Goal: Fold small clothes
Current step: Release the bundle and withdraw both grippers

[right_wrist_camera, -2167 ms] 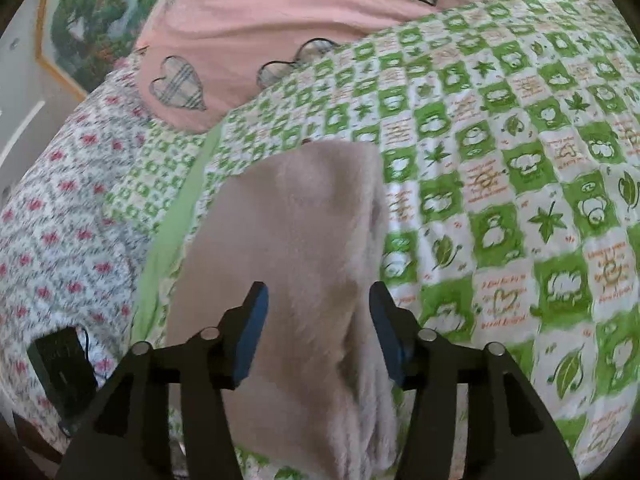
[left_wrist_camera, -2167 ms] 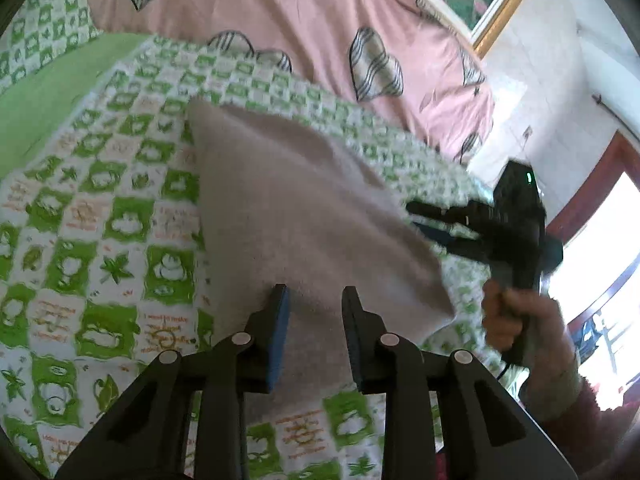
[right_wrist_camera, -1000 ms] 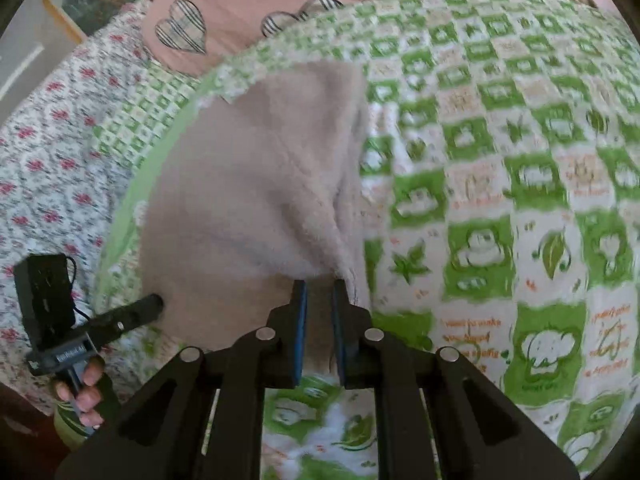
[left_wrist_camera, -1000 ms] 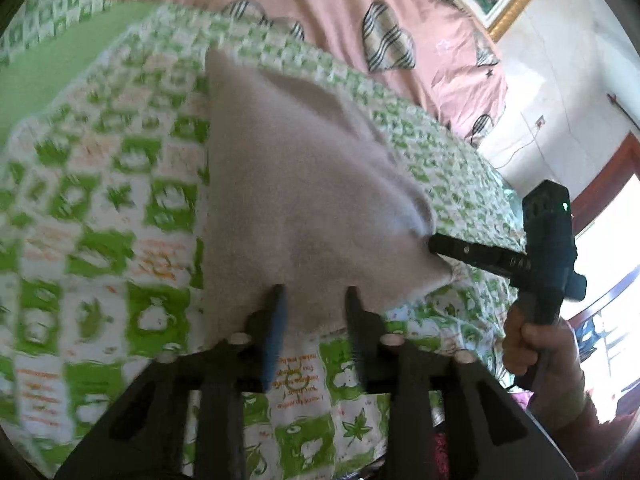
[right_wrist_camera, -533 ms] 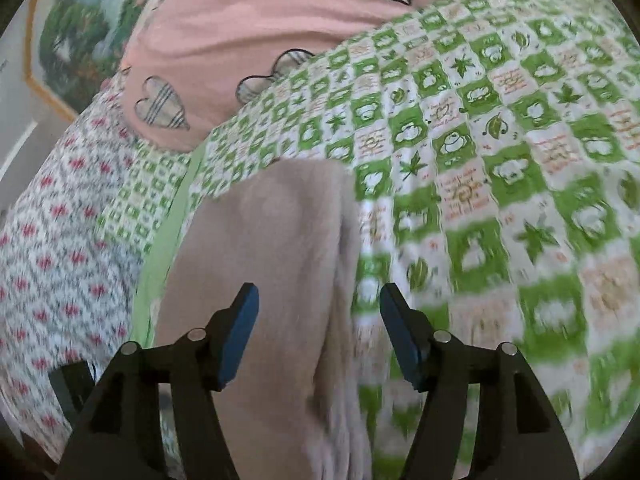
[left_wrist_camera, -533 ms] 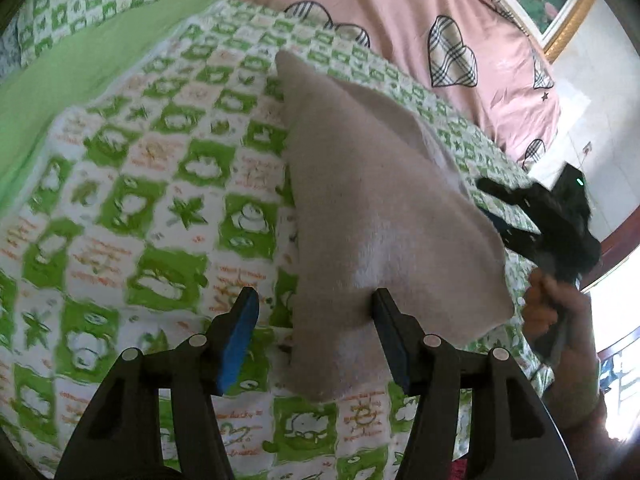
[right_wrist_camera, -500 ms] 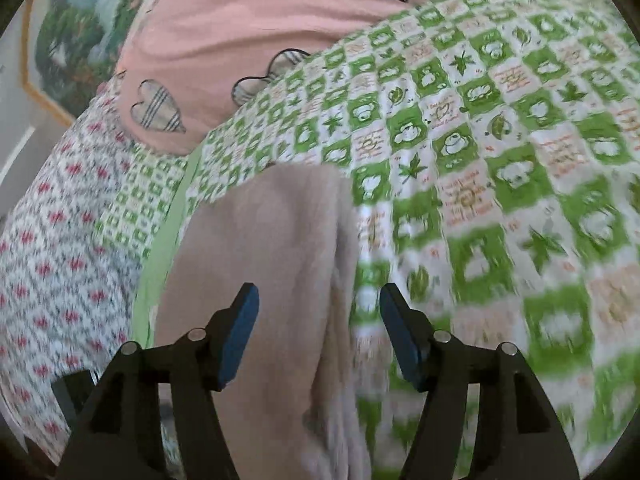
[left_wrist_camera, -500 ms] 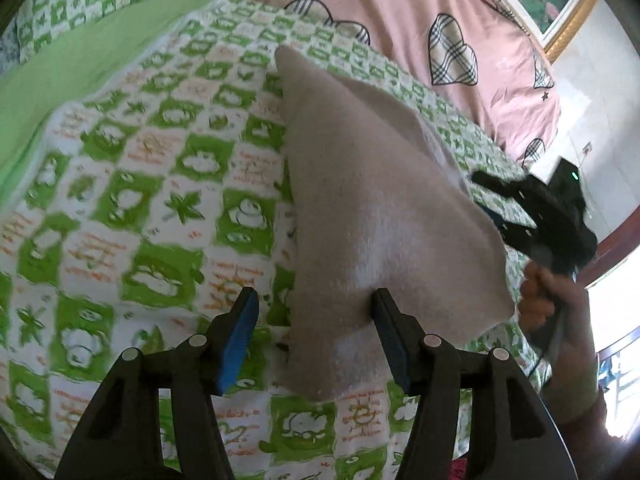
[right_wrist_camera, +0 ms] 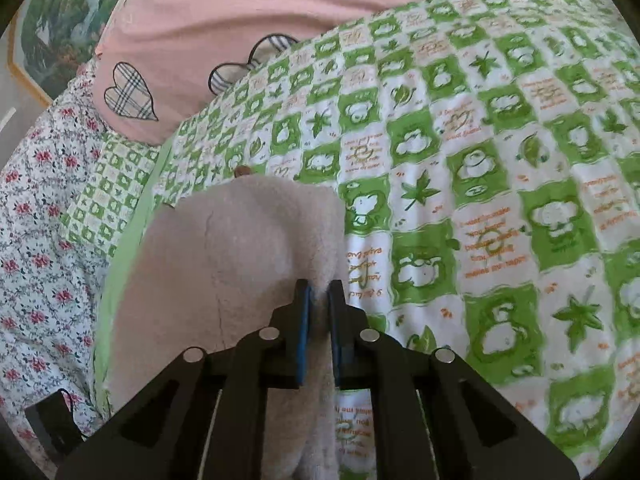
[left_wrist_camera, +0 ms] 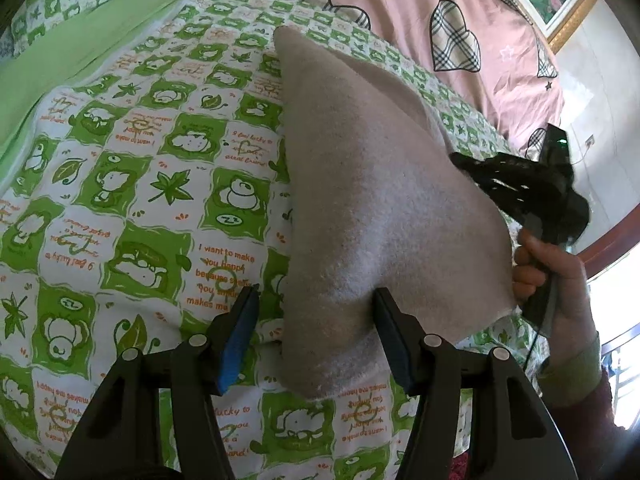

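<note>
fleecy beige cloth [left_wrist_camera: 384,208] lies folded on the green checked quilt [left_wrist_camera: 120,200], its near corner between the left gripper [left_wrist_camera: 316,340] fingers, which stand spread and clear of it; a second ago they were nearly together on that edge. the right gripper [right_wrist_camera: 318,320] has just been closing and now pinches the cloth's right fold [right_wrist_camera: 248,256], where half a second back its jaws were wide. beyond, a hand [left_wrist_camera: 556,280] holds that tool's handle, and the pink heart-patterned cover [right_wrist_camera: 240,20] lies farther back.
</note>
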The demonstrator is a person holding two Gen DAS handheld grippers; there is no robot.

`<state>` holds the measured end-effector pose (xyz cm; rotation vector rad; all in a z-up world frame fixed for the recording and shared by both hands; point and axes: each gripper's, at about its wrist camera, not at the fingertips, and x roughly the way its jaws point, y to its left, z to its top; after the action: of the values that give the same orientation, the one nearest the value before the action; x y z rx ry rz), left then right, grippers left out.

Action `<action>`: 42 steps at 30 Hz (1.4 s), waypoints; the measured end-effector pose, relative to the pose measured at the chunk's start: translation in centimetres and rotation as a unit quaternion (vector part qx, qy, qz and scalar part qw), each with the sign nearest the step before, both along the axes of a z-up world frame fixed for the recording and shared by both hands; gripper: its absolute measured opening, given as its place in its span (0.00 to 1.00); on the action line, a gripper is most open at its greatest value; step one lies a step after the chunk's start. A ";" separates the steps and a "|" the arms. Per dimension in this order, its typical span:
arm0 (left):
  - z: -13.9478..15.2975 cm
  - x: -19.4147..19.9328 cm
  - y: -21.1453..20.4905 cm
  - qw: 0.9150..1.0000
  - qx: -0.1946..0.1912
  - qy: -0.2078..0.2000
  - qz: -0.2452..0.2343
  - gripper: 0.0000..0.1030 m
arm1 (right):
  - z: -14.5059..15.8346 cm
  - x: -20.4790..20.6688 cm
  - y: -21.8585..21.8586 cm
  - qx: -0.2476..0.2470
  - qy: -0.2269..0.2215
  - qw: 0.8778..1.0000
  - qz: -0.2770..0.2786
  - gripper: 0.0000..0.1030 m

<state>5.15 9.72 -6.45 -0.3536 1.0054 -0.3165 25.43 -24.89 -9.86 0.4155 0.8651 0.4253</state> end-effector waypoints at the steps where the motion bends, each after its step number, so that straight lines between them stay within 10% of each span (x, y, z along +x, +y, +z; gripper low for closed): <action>1: -0.1 0.1 0.0 1.000 -0.004 0.001 0.002 0.58 | 0.6 -0.7 -0.2 0.001 -0.007 1.000 -0.002 0.12; 12: 0.0 -0.7 0.2 1.000 -0.008 0.000 0.008 0.57 | 1.5 -12.9 0.9 -0.019 -0.028 0.994 0.100 0.12; 18: 0.1 -1.3 -0.3 1.000 0.014 -0.002 0.006 0.58 | -2.7 -13.0 -0.3 -0.042 0.002 0.996 0.082 0.07; 27: 1.0 -3.7 -0.1 0.999 0.035 -0.011 0.010 0.57 | 0.2 -15.5 -1.1 -0.034 -0.020 0.997 0.066 0.12; 31: 1.2 -5.0 0.3 0.998 0.050 -0.022 0.016 0.57 | 1.0 -17.1 -1.7 -0.040 -0.035 0.997 0.057 0.47; 42: 2.2 -8.0 -0.5 0.995 0.081 -0.054 0.006 0.66 | 0.7 -21.0 -0.1 -0.085 -0.057 0.992 0.073 0.60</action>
<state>-2.82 9.25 -4.21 -0.1929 0.9149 -0.2399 4.44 -25.03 -9.17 0.1701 0.8168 0.5009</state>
